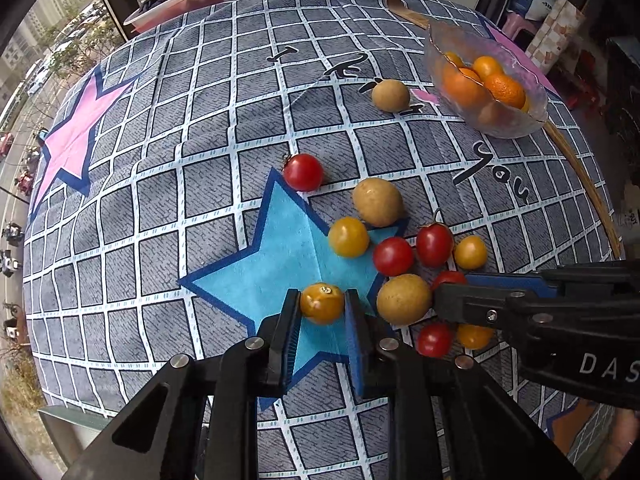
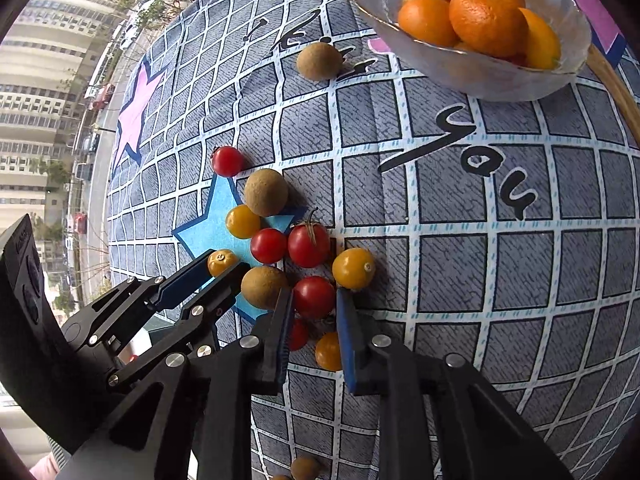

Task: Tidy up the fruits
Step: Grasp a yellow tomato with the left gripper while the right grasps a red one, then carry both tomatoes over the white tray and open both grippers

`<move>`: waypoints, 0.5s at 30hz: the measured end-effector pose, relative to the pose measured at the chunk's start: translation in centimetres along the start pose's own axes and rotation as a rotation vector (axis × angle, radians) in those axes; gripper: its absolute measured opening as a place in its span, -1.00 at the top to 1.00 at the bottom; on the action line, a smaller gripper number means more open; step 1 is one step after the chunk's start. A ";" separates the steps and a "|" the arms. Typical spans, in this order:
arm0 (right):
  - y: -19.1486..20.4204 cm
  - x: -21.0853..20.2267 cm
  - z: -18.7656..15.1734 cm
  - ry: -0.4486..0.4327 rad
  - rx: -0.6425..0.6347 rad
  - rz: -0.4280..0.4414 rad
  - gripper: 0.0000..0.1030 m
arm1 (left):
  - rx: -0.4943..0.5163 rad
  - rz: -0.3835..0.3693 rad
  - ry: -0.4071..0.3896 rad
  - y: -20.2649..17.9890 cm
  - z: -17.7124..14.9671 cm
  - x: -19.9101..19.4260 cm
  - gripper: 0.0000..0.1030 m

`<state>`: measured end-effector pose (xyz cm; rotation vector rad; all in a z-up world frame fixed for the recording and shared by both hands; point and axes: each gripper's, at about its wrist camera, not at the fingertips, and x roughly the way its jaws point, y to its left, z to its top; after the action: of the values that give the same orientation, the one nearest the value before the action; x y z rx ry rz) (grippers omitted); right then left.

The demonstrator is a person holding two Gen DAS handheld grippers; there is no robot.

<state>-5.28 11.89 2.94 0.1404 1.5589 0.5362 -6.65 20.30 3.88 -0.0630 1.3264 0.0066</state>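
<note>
Left wrist view: left gripper has its jaws clamped on a yellow cherry tomato, both pads pressed to its sides. Skin is glossy orange-yellow, with a small pale stem scar on top. It sits over the blue star printed on the cloth. Just right of these jaws is a tan longan, matte and round.

Right wrist view: right gripper has its jaws closed on a red cherry tomato, shiny and deep red, with a pad against each side. Just left of these jaws is the same tan longan; just beyond the right pad is another yellow tomato. Beneath the jaws, nearer the camera, lie a second red tomato and an orange-yellow one, both partly hidden.

Ahead of both grippers is a loose cluster: a red tomato with a green stem, a plain red one, a yellow one and a larger longan. Further out, a lone red tomato and a lone longan lie apart.

At far right, a clear glass bowl holds orange citrus fruits with dimpled peel.

All of it rests on the bench, which is covered by a grey grid cloth.
</note>
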 end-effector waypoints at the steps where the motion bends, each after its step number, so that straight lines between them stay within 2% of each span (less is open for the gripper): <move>1: 0.1 -0.1 -0.1 -0.002 -0.004 -0.006 0.58 | -0.008 -0.004 0.002 0.0 0.0 -0.1 0.55; 12: -0.1 -2.6 -3.6 -0.009 -0.020 -0.014 0.58 | -0.055 -0.034 -0.021 -0.1 -2.2 -2.4 0.55; 15: 0.9 -3.0 -4.8 -0.004 -0.054 -0.031 0.58 | -0.071 -0.030 -0.030 0.8 -4.4 -4.0 0.55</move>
<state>-9.89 10.32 5.87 0.0764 1.5394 0.5526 -11.90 21.03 6.71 -0.1426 1.2949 0.0291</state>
